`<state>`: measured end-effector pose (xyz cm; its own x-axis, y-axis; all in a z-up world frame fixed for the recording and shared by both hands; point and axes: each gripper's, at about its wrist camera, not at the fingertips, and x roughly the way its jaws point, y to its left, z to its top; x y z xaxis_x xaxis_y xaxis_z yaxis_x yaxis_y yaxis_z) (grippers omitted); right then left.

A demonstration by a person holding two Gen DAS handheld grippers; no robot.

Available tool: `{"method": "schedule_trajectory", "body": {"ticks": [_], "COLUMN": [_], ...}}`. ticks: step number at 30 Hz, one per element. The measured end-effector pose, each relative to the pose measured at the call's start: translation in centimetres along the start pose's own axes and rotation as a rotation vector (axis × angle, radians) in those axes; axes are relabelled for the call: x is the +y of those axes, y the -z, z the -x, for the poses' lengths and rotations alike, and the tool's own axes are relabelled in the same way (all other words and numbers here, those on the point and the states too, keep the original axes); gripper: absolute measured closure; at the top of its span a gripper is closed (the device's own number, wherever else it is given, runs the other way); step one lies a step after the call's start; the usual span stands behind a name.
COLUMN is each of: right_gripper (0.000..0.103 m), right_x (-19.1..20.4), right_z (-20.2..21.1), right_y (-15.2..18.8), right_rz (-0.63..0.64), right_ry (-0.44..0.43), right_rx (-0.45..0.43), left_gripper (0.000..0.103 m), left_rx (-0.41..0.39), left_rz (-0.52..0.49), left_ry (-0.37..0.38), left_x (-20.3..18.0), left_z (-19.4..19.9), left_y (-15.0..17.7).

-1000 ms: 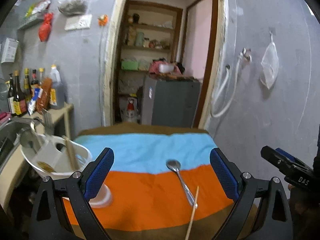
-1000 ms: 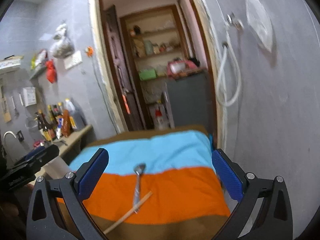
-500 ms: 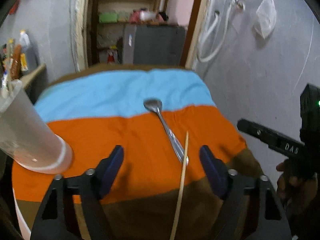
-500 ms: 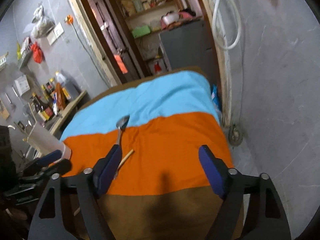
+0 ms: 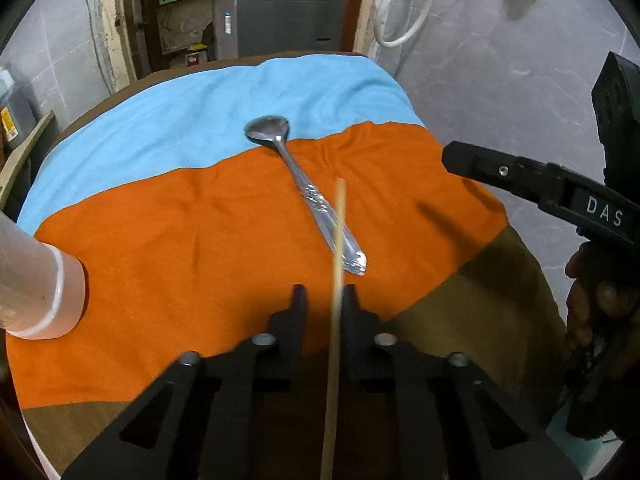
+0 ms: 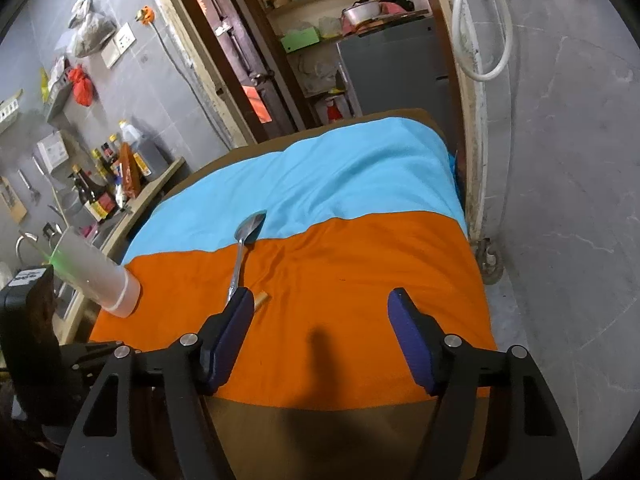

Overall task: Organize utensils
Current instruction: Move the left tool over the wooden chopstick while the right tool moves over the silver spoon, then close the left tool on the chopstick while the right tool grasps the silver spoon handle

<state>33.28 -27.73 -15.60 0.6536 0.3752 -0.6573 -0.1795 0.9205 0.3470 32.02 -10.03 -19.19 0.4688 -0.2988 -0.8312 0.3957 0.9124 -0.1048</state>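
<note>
Three-band cloth (image 5: 200, 240) by grey wall (image 6: 580, 160); left gripper (image 5: 324, 300) clamps chopstick (image 5: 338, 240), right gripper (image 6: 320, 332) half-open, empty.

cloth (image 5: 200, 248): 3 plain bands, light blue at the far edge, orange in the middle, brown at the near edge. spoon (image 5: 308, 192): silver, with a patterned handle. chopstick (image 5: 338, 240): pale tan. cup (image 6: 100, 276): translucent white. right gripper (image 6: 320, 312): black frame, dark blue pads. left gripper (image 5: 324, 300): black.

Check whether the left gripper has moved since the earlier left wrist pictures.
Yes. The left gripper came down toward the striped cloth, its jaws closing onto the thin wooden chopstick beside the steel spoon.
</note>
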Motion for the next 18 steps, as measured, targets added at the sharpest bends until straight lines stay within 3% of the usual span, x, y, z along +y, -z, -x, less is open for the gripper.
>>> {"method": "schedule_trajectory", "body": {"ticks": [5,12,18], "right_gripper": [0.036,0.052,0.066], "right_x": [0.2,1.8,4.0], "right_z": [-1.7,-5.6,-8.3], "right_y": [-0.5,-1.6,-3.2], "right_rz": [0.012,0.057,0.100], "right_ry": [-0.018,-0.056,-0.091], "right_rx": [0.036,0.130,0.195], "left_gripper": [0.100,0.100,0.100], "left_rx": [-0.013,-0.068,-0.073], "left_rz": [0.055,0.216,0.240], "left_ry": [-0.036,-0.135,-0.143], "left_x": [1.5,4.9,5.8], "left_z": [-0.2,0.1,0.6], "left_y": [0.1,-0.9,-1.5]}}
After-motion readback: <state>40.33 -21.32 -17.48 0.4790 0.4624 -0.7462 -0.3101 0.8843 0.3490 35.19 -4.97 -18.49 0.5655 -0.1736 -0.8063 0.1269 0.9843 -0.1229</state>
